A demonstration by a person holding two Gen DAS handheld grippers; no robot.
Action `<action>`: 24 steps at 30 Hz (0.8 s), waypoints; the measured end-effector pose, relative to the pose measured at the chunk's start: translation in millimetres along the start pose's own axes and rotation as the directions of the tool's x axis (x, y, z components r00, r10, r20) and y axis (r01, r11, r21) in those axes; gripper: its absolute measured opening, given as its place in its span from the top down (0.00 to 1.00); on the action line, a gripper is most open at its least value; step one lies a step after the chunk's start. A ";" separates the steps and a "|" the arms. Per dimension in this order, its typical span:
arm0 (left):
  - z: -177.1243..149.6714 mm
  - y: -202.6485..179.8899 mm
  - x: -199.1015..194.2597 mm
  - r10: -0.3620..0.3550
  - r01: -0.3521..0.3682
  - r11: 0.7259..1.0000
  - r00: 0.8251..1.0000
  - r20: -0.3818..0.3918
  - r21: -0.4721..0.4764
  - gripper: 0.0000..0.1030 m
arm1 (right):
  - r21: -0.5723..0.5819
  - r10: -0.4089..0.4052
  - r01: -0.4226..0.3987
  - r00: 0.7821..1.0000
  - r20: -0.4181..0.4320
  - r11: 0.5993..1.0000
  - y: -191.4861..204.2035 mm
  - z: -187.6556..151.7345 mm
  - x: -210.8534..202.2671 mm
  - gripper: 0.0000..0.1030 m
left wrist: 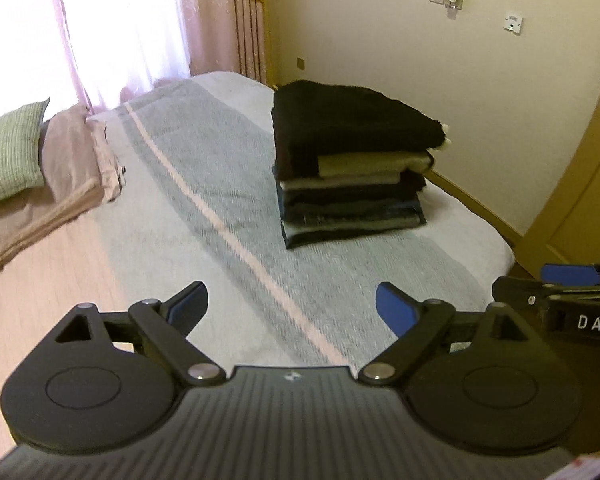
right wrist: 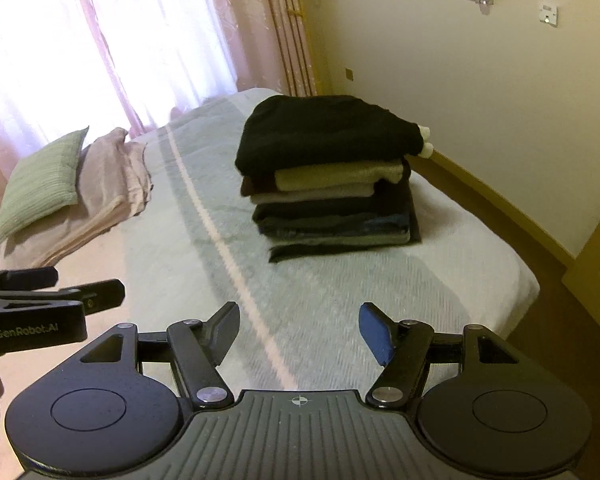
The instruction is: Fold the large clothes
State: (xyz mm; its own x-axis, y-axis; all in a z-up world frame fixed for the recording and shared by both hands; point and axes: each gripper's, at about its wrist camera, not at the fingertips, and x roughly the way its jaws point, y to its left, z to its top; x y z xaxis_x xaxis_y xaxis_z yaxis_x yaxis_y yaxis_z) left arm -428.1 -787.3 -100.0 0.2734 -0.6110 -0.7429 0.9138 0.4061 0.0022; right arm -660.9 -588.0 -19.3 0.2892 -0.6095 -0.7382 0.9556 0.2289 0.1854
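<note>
A tall stack of folded dark and beige clothes point(left wrist: 352, 168) is seen on the striped pale bed point(left wrist: 204, 200), well ahead of both claws. The left claw point(left wrist: 292, 312) and right claw point(right wrist: 298, 332) are spread wide, nothing held. No unfolded garment is visible, so folding is probably finished.

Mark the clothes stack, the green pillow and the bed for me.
Clothes stack point(right wrist: 328, 176), right wrist view, near side of the pile.
Green pillow point(left wrist: 8, 152), left wrist view, its face.
Bed point(left wrist: 204, 184), left wrist view, bare striped cover.
</note>
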 end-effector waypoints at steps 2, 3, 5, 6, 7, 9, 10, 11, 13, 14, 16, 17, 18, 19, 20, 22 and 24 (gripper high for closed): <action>-8.7 0.0 -9.1 -0.007 0.007 1.000 1.000 -0.004 0.000 0.14 | 0.002 -0.001 0.001 1.000 0.002 1.000 2.2 -8.3 -13.0 0.38; -13.4 -0.6 -14.4 -0.010 0.010 1.000 1.000 -0.002 0.000 0.14 | 0.002 -0.004 0.004 1.000 0.002 1.000 1.9 -10.5 -15.9 0.38; -19.1 -0.2 -21.5 -0.012 0.012 1.000 1.000 -0.003 -0.006 0.14 | 0.003 -0.010 0.010 1.000 0.004 1.000 1.7 -15.1 -24.3 0.38; -21.3 -0.5 -25.0 -0.015 0.015 1.000 1.000 -0.002 -0.011 0.14 | 0.003 -0.009 0.009 1.000 0.003 1.000 1.4 -16.9 -26.8 0.38; -23.3 -0.8 -28.7 -0.020 0.020 1.000 1.000 0.001 -0.015 0.14 | 0.002 -0.009 0.009 1.000 0.001 1.000 1.2 -18.4 -29.3 0.38; -25.0 -1.7 -33.0 -0.021 0.021 1.000 1.000 0.004 -0.019 0.14 | 0.002 -0.004 0.004 1.000 0.001 1.000 -0.2 -20.2 -32.2 0.38; -25.7 -2.5 -34.7 -0.021 0.021 1.000 1.000 0.006 -0.021 0.14 | 0.002 0.001 -0.001 1.000 0.001 1.000 -1.1 -20.7 -33.6 0.38; -25.9 -3.5 -35.7 -0.021 0.021 1.000 1.000 0.005 -0.024 0.14 | 0.000 0.008 -0.008 1.000 0.000 1.000 -2.3 -20.0 -35.0 0.38; -24.8 -6.3 -36.9 -0.015 0.016 0.999 1.000 0.004 -0.030 0.14 | -0.003 0.018 -0.018 1.000 -0.004 1.000 -4.7 -19.8 -35.6 0.38; -24.6 -7.7 -37.7 -0.012 0.013 0.999 1.000 0.004 -0.033 0.14 | -0.004 0.020 -0.020 1.000 -0.008 1.000 -6.0 -18.5 -35.7 0.38; -22.6 -11.6 -37.7 -0.012 0.013 0.999 1.000 0.005 -0.038 0.14 | -0.011 0.027 -0.027 1.000 -0.014 1.000 -7.2 -17.0 -36.5 0.38; -22.7 -13.8 -37.2 -0.013 0.013 0.999 1.000 0.004 -0.038 0.14 | -0.016 0.028 -0.028 1.000 -0.014 0.999 -8.0 -16.3 -37.3 0.38; -22.1 -16.1 -36.7 -0.014 0.014 0.999 1.000 0.002 -0.037 0.14 | -0.020 0.027 -0.028 1.000 -0.012 0.999 -9.0 -15.9 -37.8 0.38; -21.5 -18.3 -36.3 -0.017 0.017 0.999 1.000 0.002 -0.036 0.14 | -0.020 0.028 -0.028 1.000 -0.014 0.999 -10.6 -15.5 -37.3 0.38; -21.1 -20.3 -35.9 -0.019 0.019 0.999 1.000 0.001 -0.037 0.14 | -0.019 0.028 -0.028 0.999 -0.018 0.999 -11.8 -15.1 -36.7 0.38; -20.7 -23.6 -34.8 -0.021 0.021 0.999 1.000 -0.004 -0.042 0.14 | -0.022 0.027 -0.028 0.999 -0.023 0.999 -13.8 -14.8 -36.0 0.38; -20.3 -26.1 -34.0 -0.021 0.021 0.999 1.000 -0.005 -0.044 0.14 | -0.025 0.031 -0.032 0.999 -0.025 0.999 -15.2 -14.8 -36.4 0.38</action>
State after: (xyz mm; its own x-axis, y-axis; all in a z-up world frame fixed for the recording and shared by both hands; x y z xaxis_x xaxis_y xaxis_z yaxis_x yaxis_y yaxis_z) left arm -467.4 -763.3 -88.4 0.2528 -0.6158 -0.7462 0.9052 0.4229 -0.0423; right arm -686.8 -558.0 -4.8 0.3171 -0.5830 -0.7480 0.9443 0.2671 0.1921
